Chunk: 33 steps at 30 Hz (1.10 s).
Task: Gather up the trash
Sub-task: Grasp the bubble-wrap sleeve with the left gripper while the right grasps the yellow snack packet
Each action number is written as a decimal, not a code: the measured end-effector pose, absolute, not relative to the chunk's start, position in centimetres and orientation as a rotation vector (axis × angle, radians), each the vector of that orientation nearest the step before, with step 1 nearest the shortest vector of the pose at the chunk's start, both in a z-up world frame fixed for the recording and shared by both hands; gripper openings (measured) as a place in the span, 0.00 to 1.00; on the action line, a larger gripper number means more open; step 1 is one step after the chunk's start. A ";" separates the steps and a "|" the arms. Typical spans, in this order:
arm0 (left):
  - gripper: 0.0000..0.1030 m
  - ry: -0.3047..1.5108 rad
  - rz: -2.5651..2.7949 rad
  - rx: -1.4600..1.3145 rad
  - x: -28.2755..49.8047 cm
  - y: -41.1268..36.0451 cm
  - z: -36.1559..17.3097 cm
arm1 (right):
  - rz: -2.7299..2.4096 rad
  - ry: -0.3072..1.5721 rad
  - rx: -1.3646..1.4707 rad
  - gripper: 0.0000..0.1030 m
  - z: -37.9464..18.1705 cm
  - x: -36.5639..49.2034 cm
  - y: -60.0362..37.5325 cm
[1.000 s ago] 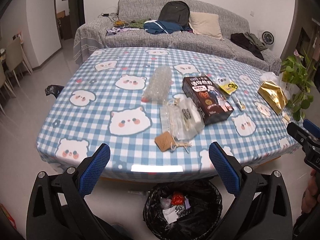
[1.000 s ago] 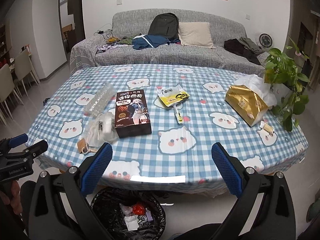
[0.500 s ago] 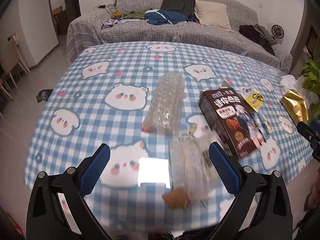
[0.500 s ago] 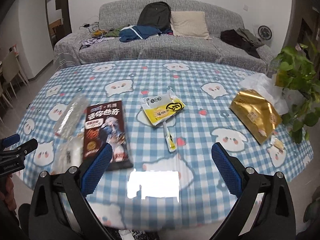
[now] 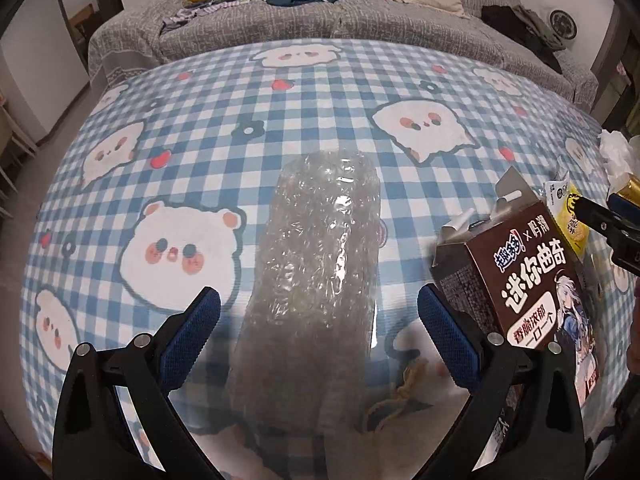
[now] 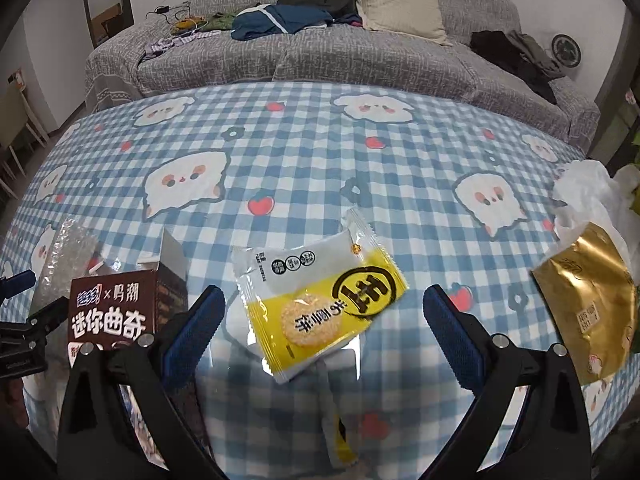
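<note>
A long roll of clear bubble wrap (image 5: 316, 264) lies on the blue checked tablecloth (image 5: 240, 92). My left gripper (image 5: 318, 312) is open, with one finger on each side of its near half, just above it. A yellow and white snack wrapper (image 6: 316, 300) lies on the cloth in the right wrist view. My right gripper (image 6: 320, 308) is open and hovers over the wrapper, fingers either side. A brown cookie box (image 5: 524, 292) lies between the two; it also shows in the right wrist view (image 6: 112, 312).
A gold foil pack (image 6: 588, 312) and a white plastic bag (image 6: 588, 192) lie at the table's right edge. A thin yellow sachet (image 6: 340, 432) lies under the right gripper. A grey sofa (image 6: 320, 48) with clothes stands behind the table.
Both grippers have moved forward and down from above the bin at the table's front edge. The left is now over the bubble wrap, the right over the yellow wrapper. Both stay open.
</note>
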<state>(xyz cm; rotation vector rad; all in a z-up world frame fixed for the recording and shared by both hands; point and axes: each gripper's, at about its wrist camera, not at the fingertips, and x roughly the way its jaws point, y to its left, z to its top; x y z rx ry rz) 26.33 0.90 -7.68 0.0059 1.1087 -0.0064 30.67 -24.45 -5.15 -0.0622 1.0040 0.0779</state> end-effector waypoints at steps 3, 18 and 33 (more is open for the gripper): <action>0.91 1.141 0.014 0.004 27.4 1.1 -9.0 | 0.077 1.032 -0.068 0.93 -6.9 32.3 -23.7; 0.35 1.109 0.078 -0.013 28.1 2.0 -8.2 | 0.102 1.085 -0.035 0.53 -8.7 33.3 -22.9; 0.26 1.052 0.064 0.004 26.2 1.7 -6.6 | 0.065 1.066 -0.022 0.18 -7.4 31.2 -23.0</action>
